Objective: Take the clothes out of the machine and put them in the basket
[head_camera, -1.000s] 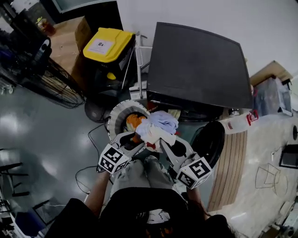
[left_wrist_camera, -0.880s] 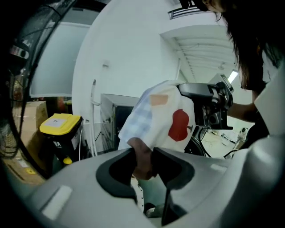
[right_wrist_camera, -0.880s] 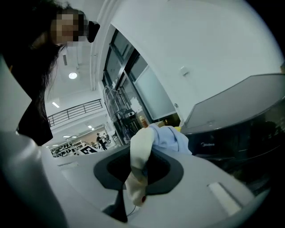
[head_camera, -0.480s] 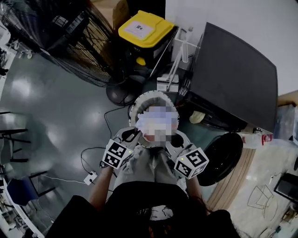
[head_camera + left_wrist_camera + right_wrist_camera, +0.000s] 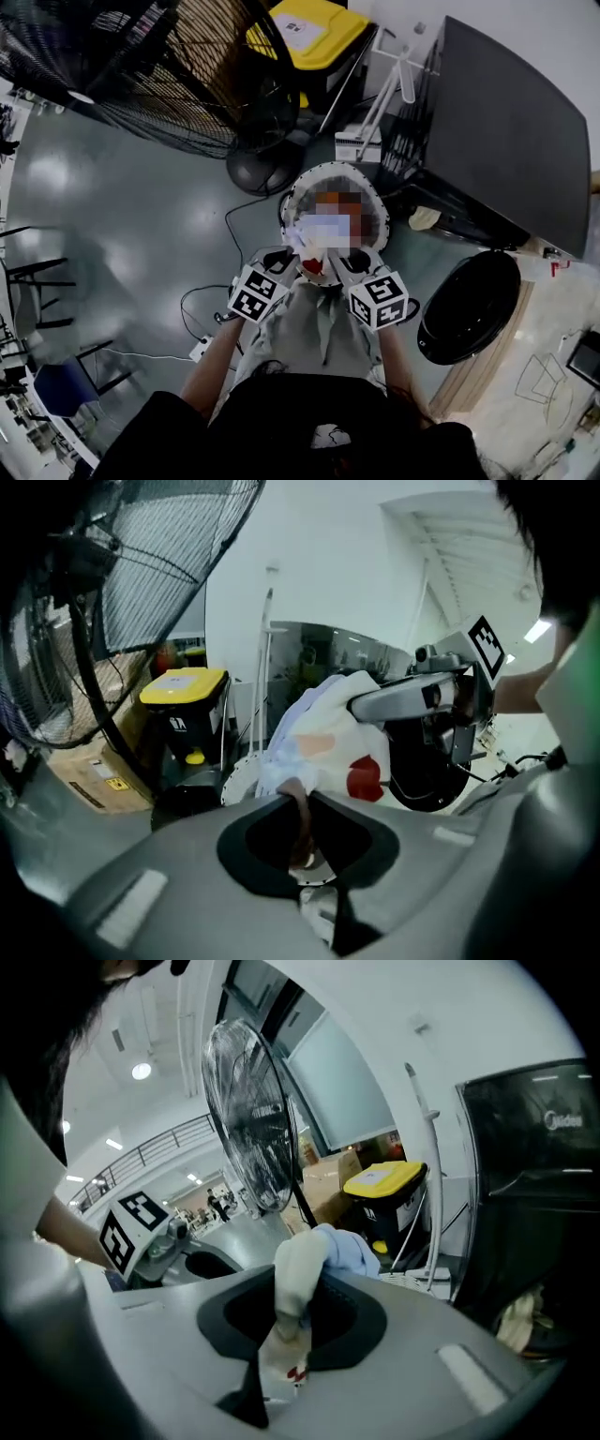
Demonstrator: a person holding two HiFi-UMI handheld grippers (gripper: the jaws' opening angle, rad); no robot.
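A tall floor fan [image 5: 141, 66] with a dark wire cage stands beyond and to the left of the jaws, its round base [image 5: 262, 171] just past the basket. Behind it are a black bin with a yellow lid [image 5: 314, 21] and a cardboard box [image 5: 89, 771]. To the right of the jaws is the machine [image 5: 511, 122], a dark, flat-topped box, with its round black door [image 5: 469, 305] hanging open near the right gripper. A thin white stand [image 5: 389, 89] leans between bin and machine. A cable runs over the glossy grey floor [image 5: 112, 216] to a power strip [image 5: 201, 349] behind the left gripper. Nothing stands between the jaws and the basket.

The basket [image 5: 291, 197] is white and round with a perforated plastic rim, and sits right ahead of both pairs of jaws. What lies inside it is too blurred to tell.

The clothes [image 5: 319, 733] are a soft, crumpled bundle of white and pale blue cloth with a red patch, hanging between the two grippers over the near edge of the basket. The left gripper [image 5: 302, 803] has its jaws clenched on a fold at the bundle's lower edge. The right gripper [image 5: 295, 1283] has its jaws clamped on a white strip of the same bundle, which bunches up above them.
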